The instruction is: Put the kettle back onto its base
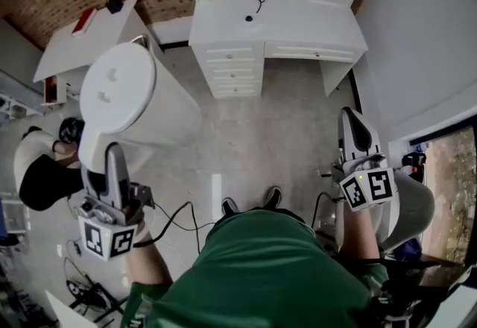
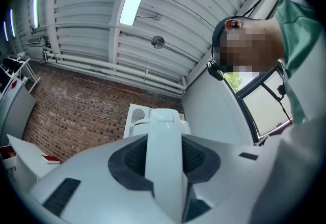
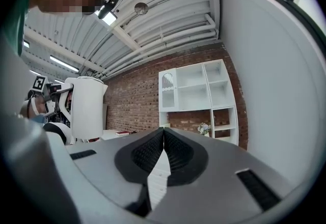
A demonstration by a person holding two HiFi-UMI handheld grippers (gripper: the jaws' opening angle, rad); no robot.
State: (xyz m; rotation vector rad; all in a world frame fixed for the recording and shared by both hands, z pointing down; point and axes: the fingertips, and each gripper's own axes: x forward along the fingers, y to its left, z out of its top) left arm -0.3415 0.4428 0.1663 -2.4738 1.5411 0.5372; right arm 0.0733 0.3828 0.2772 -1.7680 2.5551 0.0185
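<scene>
While the kettle (image 1: 123,106) is off its base, this is the carry step: lifted, not yet set down.

Head view: kettle at 10 o'clock, hanging in the air over the floor (image 1: 246,140). The left claw (image 1: 113,156) comes up from 8 o'clock with its tips on the back of the kettle. The right claw (image 1: 355,125) is parked at 4 o'clock, well apart from the kettle. The white desk (image 1: 298,32) is at 12 o'clock. A small dark disc (image 1: 248,19) on it might be the base, but it's too small to tell.

Left claw view: the jaws are clamped on the white handle (image 2: 164,151), which runs straight up the centre with a pad on either side. The claw is angled up, so the view is mostly ceiling.

Right claw view: the jaws are together with nothing between them, and the claw is held level. The kettle shows at 9 o'clock, a white shelf unit (image 3: 196,98) at 1 o'clock.

Next, I'd say: find the base, carry the kettle over it upright, centre it, lower it straight down, then let go.
</scene>
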